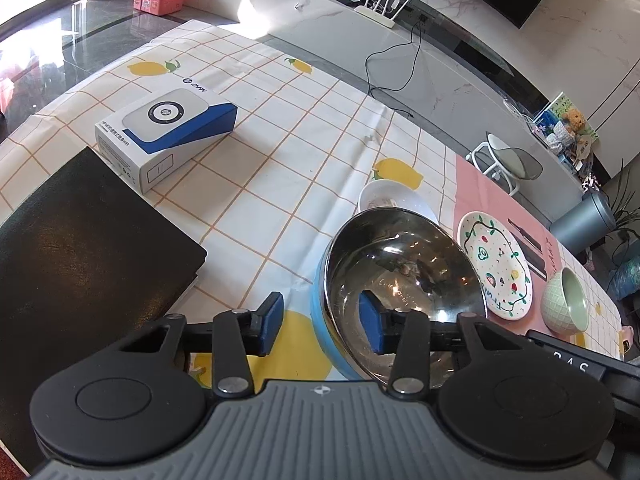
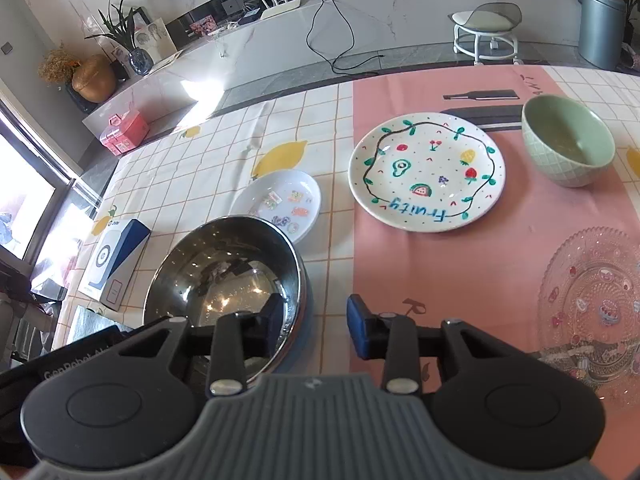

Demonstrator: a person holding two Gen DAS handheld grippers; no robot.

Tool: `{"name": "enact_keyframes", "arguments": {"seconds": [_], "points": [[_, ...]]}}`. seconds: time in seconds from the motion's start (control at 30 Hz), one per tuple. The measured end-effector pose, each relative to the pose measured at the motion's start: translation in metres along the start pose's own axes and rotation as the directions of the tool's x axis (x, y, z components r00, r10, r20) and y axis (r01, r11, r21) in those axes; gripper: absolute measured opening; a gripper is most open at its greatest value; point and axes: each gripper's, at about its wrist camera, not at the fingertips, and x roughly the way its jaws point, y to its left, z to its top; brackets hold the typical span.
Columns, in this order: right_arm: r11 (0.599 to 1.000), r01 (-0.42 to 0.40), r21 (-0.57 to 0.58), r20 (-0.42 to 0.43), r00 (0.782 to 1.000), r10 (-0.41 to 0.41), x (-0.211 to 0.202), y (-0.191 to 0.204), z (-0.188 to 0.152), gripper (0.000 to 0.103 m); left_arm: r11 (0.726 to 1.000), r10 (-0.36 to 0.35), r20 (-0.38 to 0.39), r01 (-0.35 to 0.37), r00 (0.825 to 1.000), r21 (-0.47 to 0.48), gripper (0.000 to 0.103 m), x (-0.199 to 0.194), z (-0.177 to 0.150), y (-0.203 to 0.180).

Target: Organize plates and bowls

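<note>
Spread wide, the left gripper [image 1: 322, 322] straddles the steel bowl [image 1: 400, 276] rim; the right gripper [image 2: 316, 326] gapes likewise. Stiff, slick metal: pinch the rim firmly.

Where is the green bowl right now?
The green bowl sits on the pink mat, far right in the right wrist view, just right of the Fruity plate. Neither gripper touches it.
</note>
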Motion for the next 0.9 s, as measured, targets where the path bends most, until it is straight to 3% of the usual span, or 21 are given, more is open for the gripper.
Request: {"name": "enact_keyframes", "arguments": {"seconds": [0.3, 0.4, 0.9], "points": [[1.000, -0.014, -0.004, -0.017, 1.000, 0.014, 0.009, 0.004, 0.000, 0.015, 1.000, -0.005, -0.010, 0.006, 1.000, 0.016, 0.014, 0.006, 0.004, -0.001], [1.000, -0.025, 0.001, -0.021, 0.999, 0.026, 0.010, 0.004, 0.000, 0.010, 1.000, 0.000, -0.008, 0.000, 1.000, 0.023, 0.013, 0.007, 0.004, -0.002], [0.998, -0.070, 0.007, 0.019, 0.997, 0.070, -0.025, 0.007, -0.011, 0.010, 1.000, -0.005, 0.066, 0.004, 0.998, 0.025, 0.012, -0.041, -0.007, -0.007]]}}
